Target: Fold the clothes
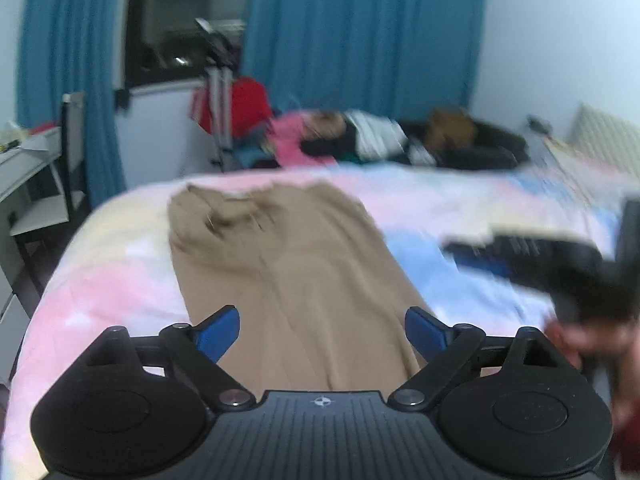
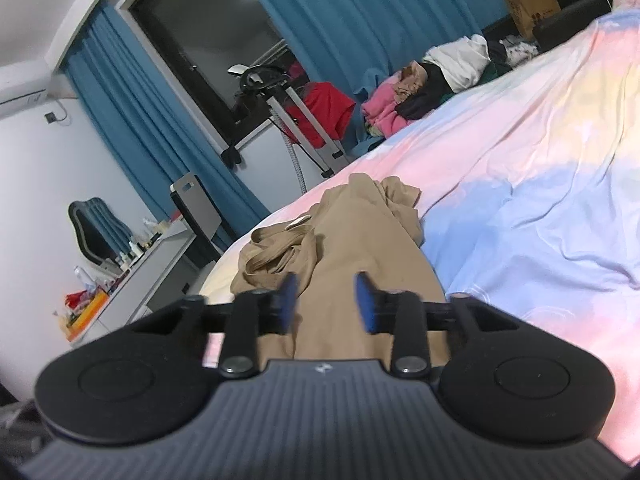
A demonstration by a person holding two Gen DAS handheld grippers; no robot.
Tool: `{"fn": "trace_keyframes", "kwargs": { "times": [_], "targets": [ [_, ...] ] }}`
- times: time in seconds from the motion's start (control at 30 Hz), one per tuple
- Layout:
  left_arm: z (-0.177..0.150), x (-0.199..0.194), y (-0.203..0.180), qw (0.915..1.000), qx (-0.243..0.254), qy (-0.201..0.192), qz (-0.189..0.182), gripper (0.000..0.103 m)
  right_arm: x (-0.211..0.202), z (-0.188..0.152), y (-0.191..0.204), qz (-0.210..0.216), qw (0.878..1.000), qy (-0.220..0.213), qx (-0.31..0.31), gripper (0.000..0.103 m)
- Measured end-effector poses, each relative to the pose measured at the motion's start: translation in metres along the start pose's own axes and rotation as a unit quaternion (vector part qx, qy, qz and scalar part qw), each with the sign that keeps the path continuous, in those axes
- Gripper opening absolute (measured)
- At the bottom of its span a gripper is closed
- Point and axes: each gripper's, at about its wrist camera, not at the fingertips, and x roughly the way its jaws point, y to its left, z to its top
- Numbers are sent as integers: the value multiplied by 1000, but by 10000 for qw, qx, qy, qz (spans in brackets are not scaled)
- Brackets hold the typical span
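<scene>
Smeared by motion blur in the left wrist view – the right gripper (image 1: 532, 256) and the hand (image 1: 592, 352) behind it, fingers indistinct. Hidden under both grippers' bodies – the near end of the tan garment (image 2: 360, 248). Too small to identify: clutter on the desk (image 2: 132, 276).

We see a bed (image 1: 120, 264) with a pastel tie-dye sheet, patches of pink, pale blue and yellow, lightly wrinkled. A tan garment (image 1: 296, 264) lies directly on it, laid out lengthwise near the bed's left edge. Its far end is bunched and rumpled (image 2: 320, 220), with a small pale tag showing there; the near part lies flat. At the far end of the bed we see a pile of clothes (image 1: 360, 136): pink, white and dark pieces heaped together. Rest of the sheet is bare.
</scene>
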Motion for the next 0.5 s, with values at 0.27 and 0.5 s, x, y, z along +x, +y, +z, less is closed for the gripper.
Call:
{"fn": "trace_keyframes", "kwargs": {
  "times": [0.27,0.5],
  "targets": [
    [-42,39,29,9976,-408,85,557,91,108,42,-50,-461,9915,-13,1215,30],
    [-54,74,58,9963,-714,307,371,91,196,32,-114,-516,9696,305,2370,33]
  ]
}}
